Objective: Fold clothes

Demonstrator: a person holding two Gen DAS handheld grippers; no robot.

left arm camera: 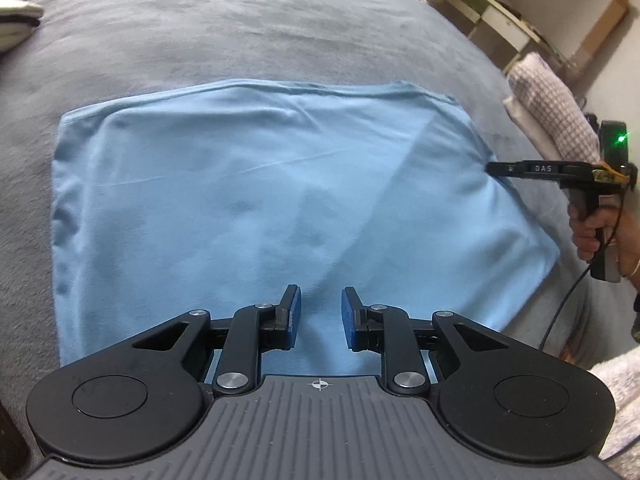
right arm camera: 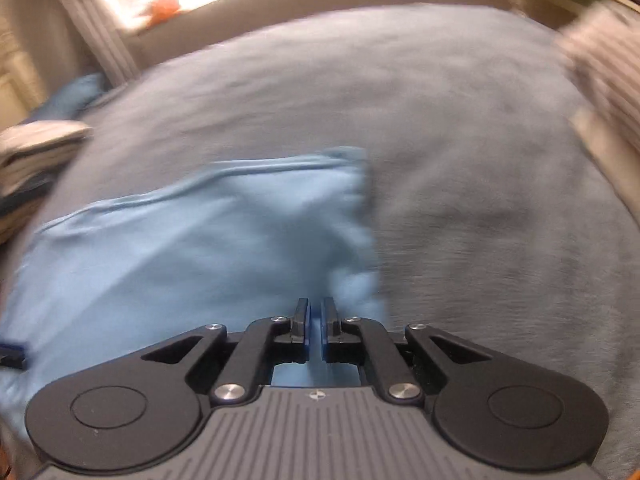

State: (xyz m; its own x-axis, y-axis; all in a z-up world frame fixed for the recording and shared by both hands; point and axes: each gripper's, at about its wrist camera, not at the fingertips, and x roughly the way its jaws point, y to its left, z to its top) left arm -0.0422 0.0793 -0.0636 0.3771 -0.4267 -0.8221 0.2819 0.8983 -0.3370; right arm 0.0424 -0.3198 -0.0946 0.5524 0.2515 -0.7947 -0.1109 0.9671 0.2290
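Left tongs hang parted just over the near hem of the blue shirt, gripping nothing. That shirt lies folded flat on the grey bed. Right tongs are drawn together at its right edge; whether cloth is pinched, blur hides. If cloth is caught there, a sideways pull could drag the fold askew, since the left side pins nothing.

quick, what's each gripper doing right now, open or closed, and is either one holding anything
Left gripper: open, holding nothing, above the blue cloth.
Right gripper: shut at the cloth's right edge; a grip on the fabric cannot be told.
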